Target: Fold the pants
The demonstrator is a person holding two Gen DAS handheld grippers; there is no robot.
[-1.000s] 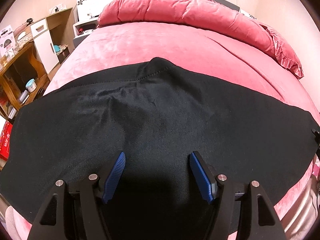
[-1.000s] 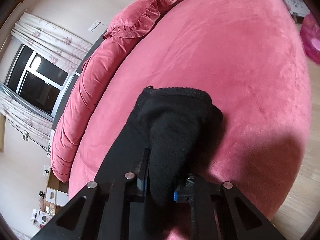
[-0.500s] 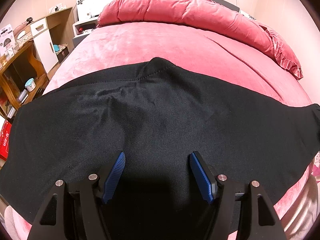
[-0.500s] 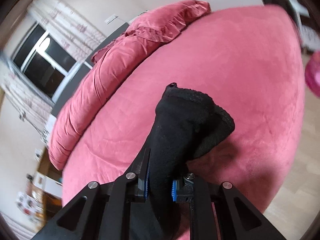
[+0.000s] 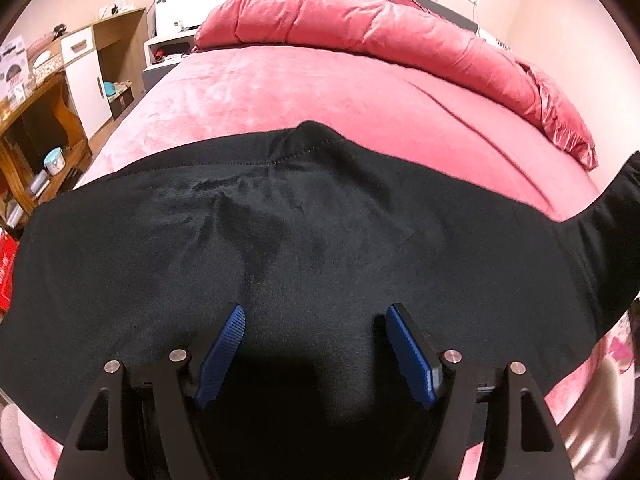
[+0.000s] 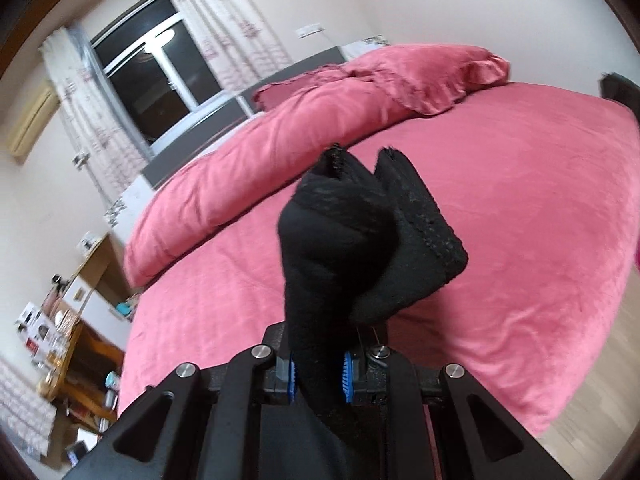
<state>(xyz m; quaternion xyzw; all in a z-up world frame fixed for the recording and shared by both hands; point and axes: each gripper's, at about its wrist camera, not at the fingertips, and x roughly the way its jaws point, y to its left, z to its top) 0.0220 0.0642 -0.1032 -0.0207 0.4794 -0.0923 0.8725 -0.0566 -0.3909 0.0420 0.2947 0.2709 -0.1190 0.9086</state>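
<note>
Lying on one pink bed [image 5: 320,92], one black pants [image 5: 320,232]: left tongs [image 5: 316,320] opening, empty; right tongs [image 6: 319,376] clamping its end

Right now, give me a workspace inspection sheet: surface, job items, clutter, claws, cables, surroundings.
Surface: pink bed cover, smooth, bare beyond the garment.
Job's things: black pants spread flat across the near bed; one end lifted clear of the cover.
Clutter: rolled pink duvet and pillow at the head end.
Claws: left claw over the pants, jaws opening, nothing between the pads; right claw shut on the lifted end.
Cables: thin wires on the wall above the white cabinet; none on the bed.
Surroundings: wooden shelves with small items, curtained dark window, wood floor.
</note>
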